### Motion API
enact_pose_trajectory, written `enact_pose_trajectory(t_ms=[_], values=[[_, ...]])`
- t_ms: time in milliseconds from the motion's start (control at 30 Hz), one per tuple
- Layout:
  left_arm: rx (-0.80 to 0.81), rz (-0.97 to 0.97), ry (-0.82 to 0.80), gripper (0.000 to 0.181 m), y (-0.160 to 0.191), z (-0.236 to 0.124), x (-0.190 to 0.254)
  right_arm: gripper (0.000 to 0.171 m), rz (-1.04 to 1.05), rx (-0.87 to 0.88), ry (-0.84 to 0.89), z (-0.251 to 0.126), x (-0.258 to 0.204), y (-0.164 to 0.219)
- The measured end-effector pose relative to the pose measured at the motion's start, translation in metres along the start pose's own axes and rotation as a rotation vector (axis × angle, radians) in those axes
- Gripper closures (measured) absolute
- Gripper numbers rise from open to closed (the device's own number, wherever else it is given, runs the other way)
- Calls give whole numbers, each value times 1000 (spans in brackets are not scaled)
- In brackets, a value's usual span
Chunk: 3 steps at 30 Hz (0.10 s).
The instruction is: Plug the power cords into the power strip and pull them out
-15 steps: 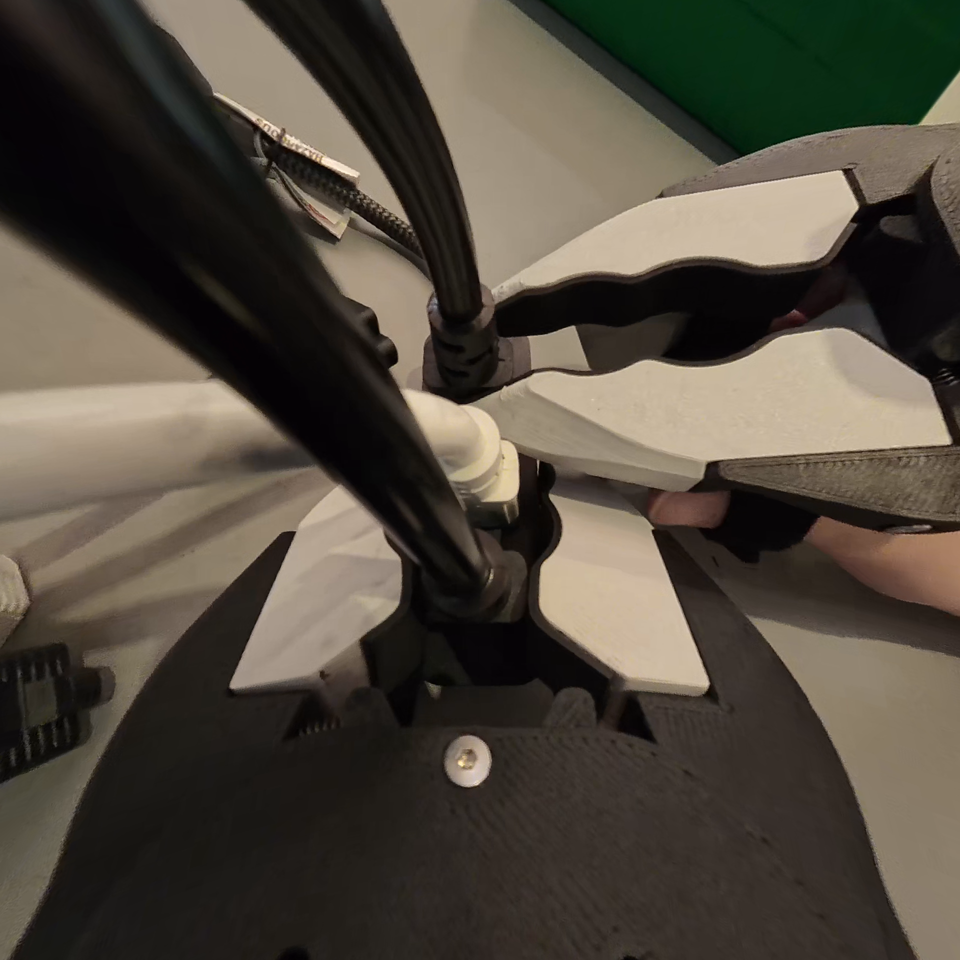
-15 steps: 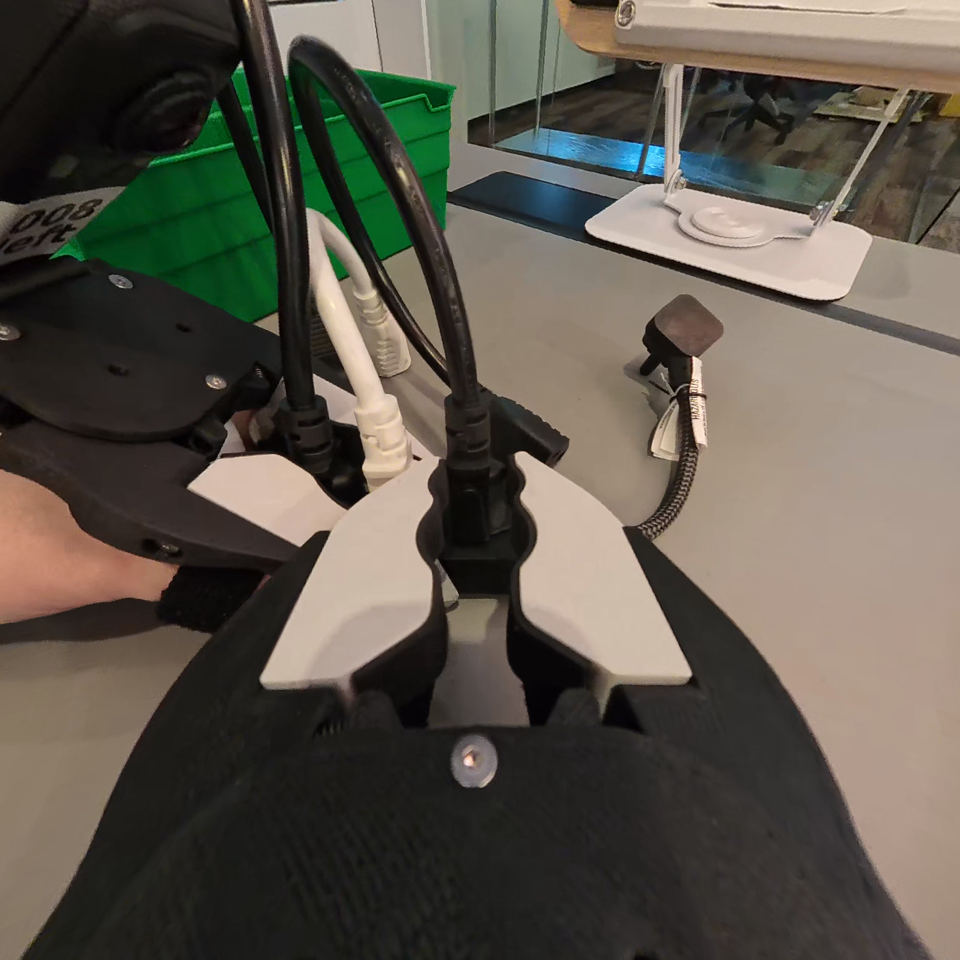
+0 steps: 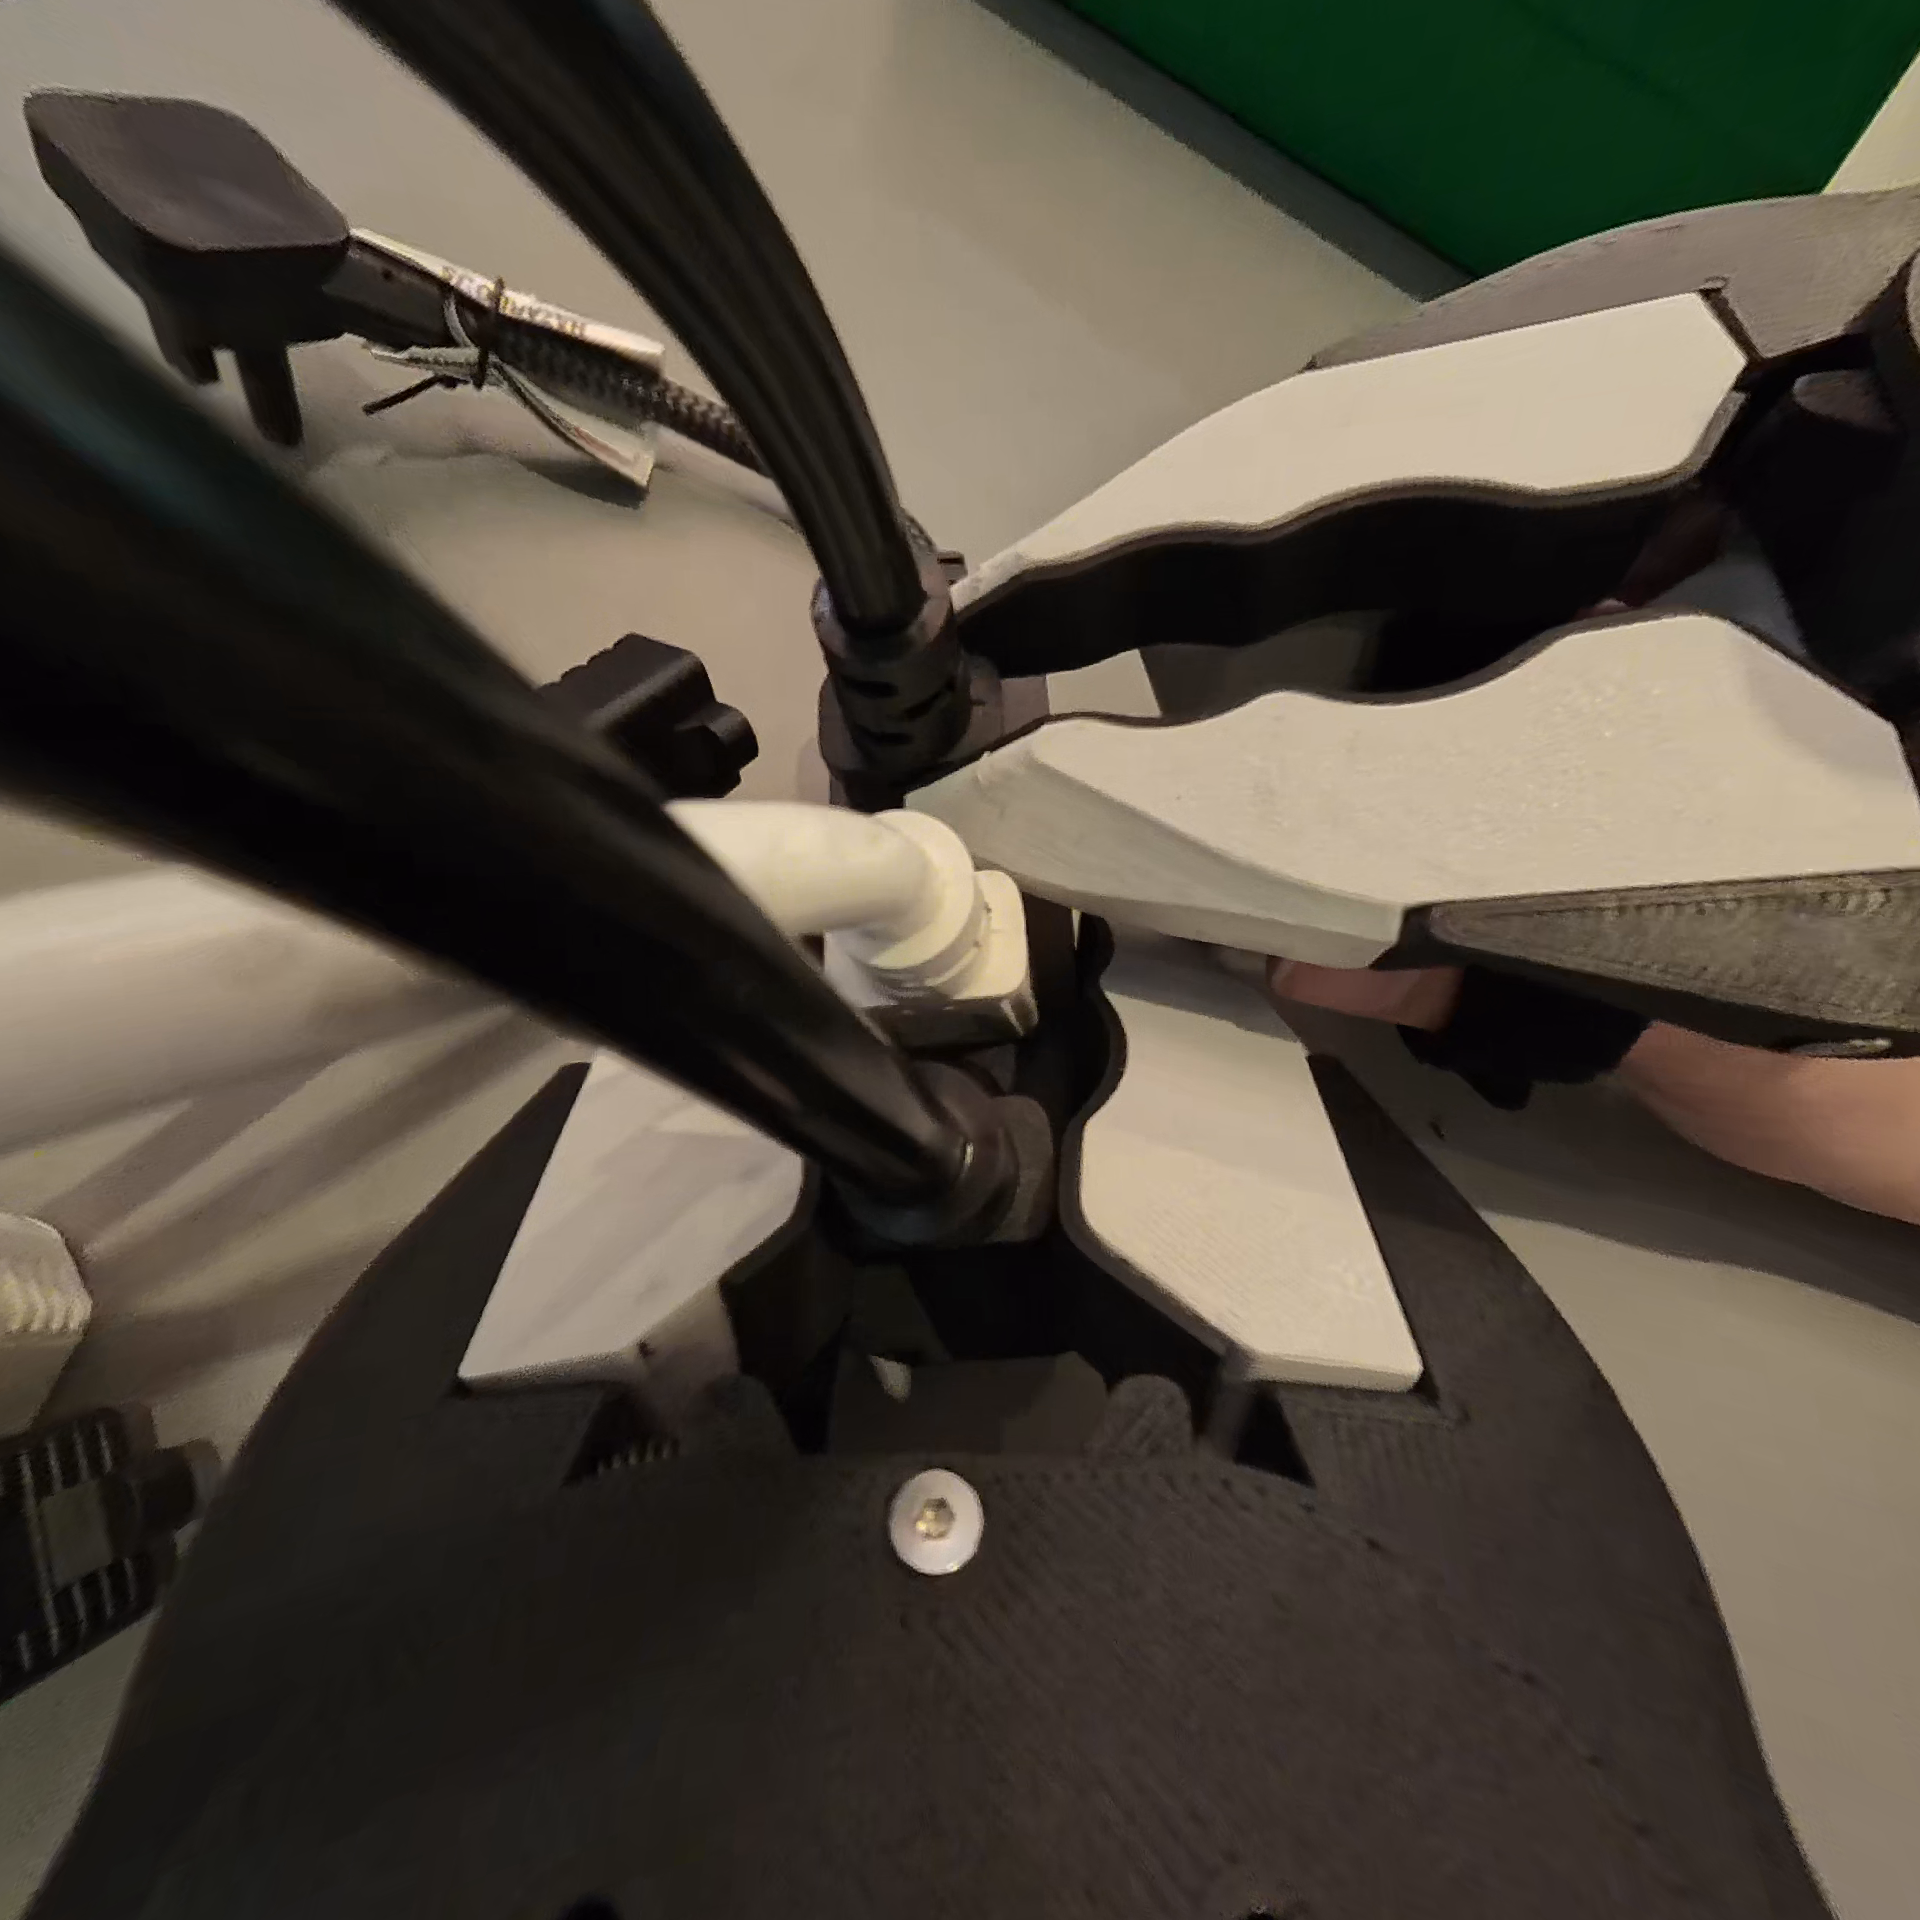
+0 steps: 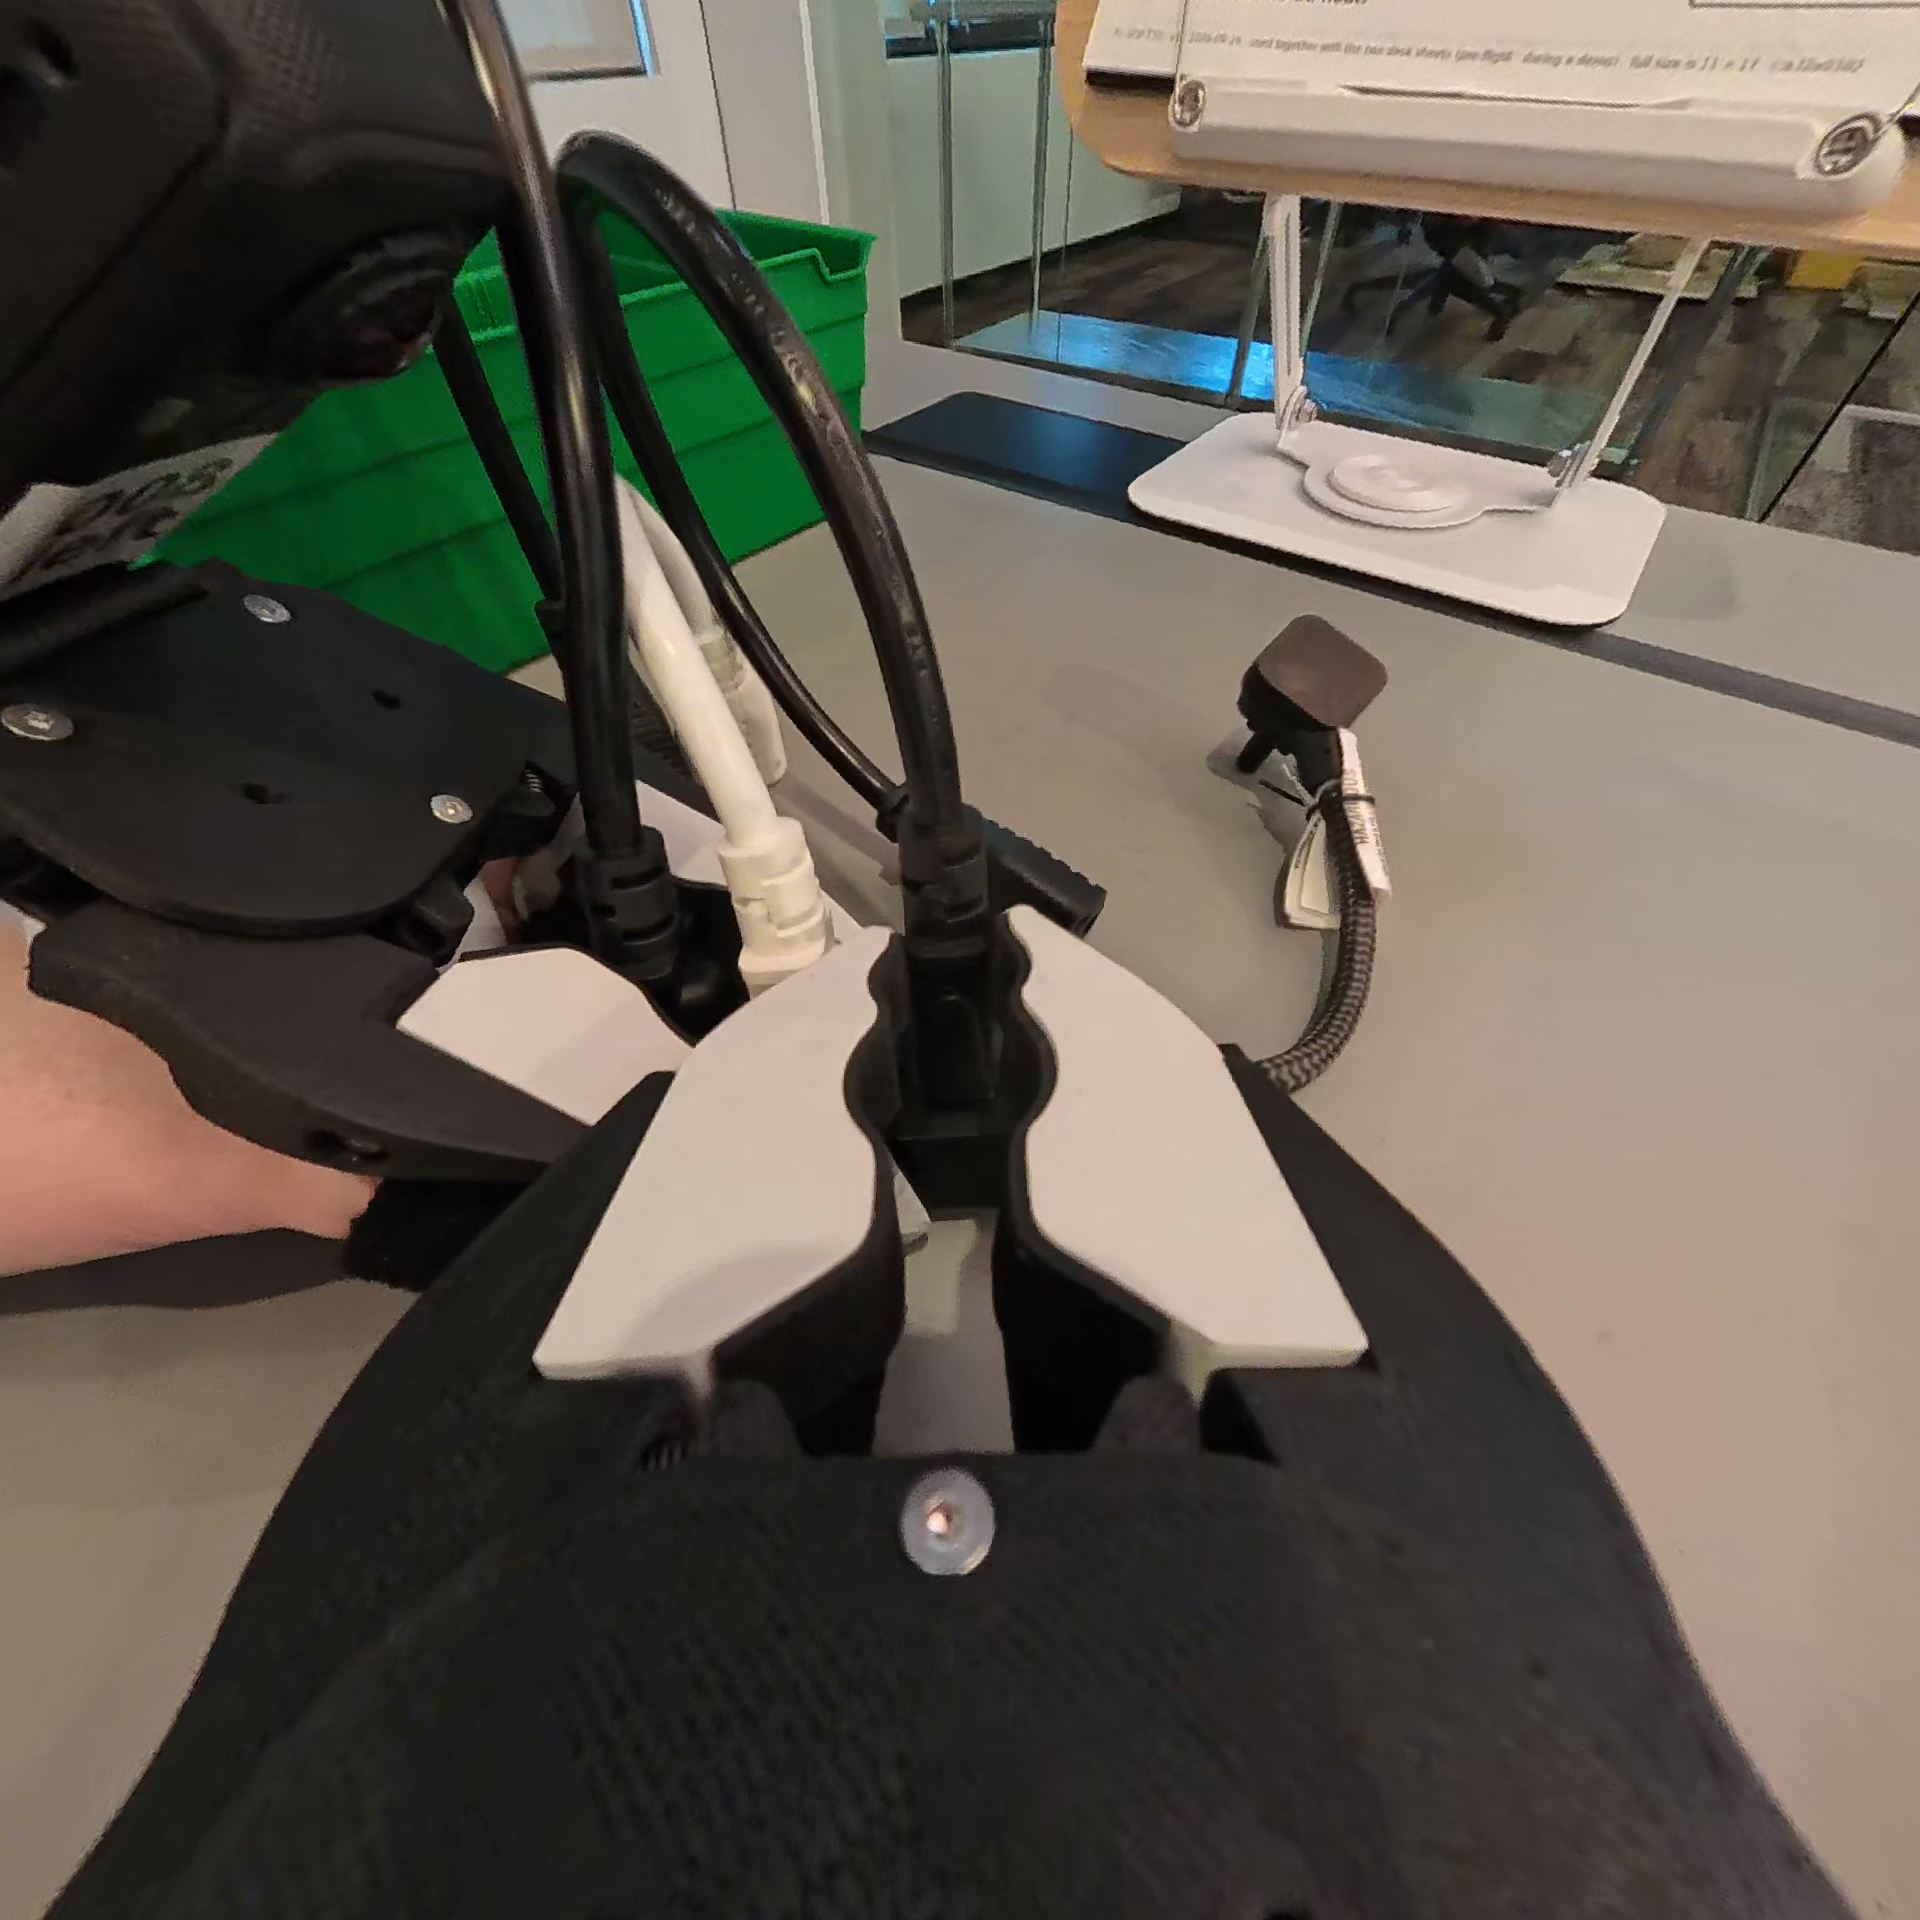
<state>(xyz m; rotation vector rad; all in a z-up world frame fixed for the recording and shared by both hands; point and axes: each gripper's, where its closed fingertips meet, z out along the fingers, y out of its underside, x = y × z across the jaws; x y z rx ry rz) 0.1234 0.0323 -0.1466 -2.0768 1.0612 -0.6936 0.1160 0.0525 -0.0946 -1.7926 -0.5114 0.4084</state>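
Two claws, left claw [image 3: 940,1143] and right claw [image 4: 951,1049], each pinch a black plug [image 4: 951,1029] on the grey bench [image 4: 1558,1039]; green bin [image 4: 727,343] far left, glass wall behind

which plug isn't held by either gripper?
The white plug, standing between the two black plugs. The left gripper clamps one black plug, the right gripper the other black plug.

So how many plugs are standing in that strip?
3: a black plug in the left gripper, a white plug beside it, a second black plug in the right gripper. Others may be hidden.
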Motion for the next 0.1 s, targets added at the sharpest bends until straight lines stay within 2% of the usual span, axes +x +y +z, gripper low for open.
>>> enact_pose_trajectory(t_ms=[100], values=[[-1, 32, -6, 136, 0, 1, 2, 158, -21, 19, -1, -2, 1, -2]])
